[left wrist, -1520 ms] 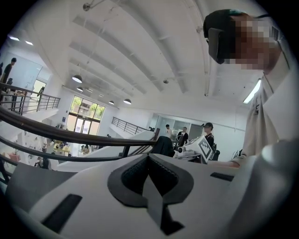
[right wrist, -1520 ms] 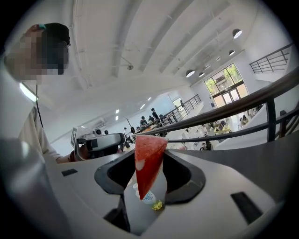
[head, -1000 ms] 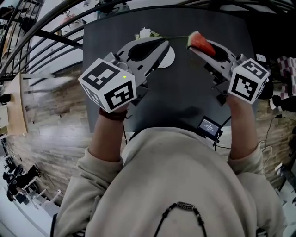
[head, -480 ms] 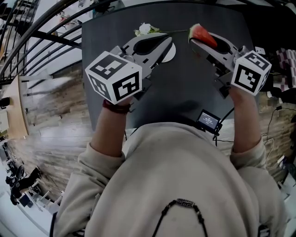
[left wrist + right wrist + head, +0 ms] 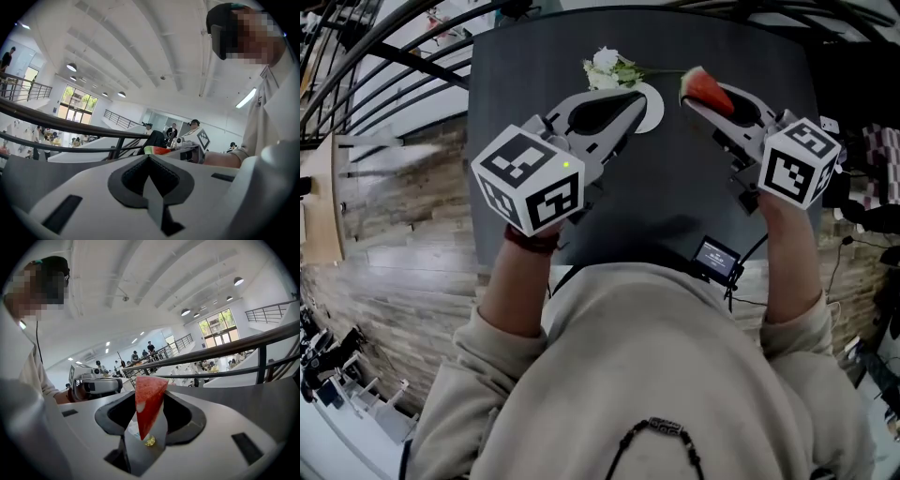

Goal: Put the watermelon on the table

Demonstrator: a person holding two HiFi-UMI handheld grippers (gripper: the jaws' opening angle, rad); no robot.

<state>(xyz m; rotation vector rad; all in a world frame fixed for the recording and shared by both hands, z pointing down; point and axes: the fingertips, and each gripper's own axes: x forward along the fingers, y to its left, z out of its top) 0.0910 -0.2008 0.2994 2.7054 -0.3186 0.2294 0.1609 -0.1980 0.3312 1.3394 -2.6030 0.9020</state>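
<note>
A red watermelon slice (image 5: 707,90) with a green rind is clamped in my right gripper (image 5: 696,94), held in the air over the far right of the dark table (image 5: 675,187). In the right gripper view the watermelon slice (image 5: 147,401) stands point-down between the jaws. My left gripper (image 5: 635,96) is shut with nothing in it, its tip over a small white plate (image 5: 650,111). From the left gripper view, the left gripper (image 5: 149,157) has closed jaws, and the watermelon slice (image 5: 157,150) shows beyond them.
A white flower (image 5: 606,66) with a green stem lies at the table's far edge. A small screen device (image 5: 717,255) with a cable sits at the near edge. Black railings (image 5: 384,56) and a wooden floor lie to the left.
Both grippers have stayed almost in place over the table's far half, the right still clamped on the watermelon. The head view has shifted, so the flower shows more fully.
</note>
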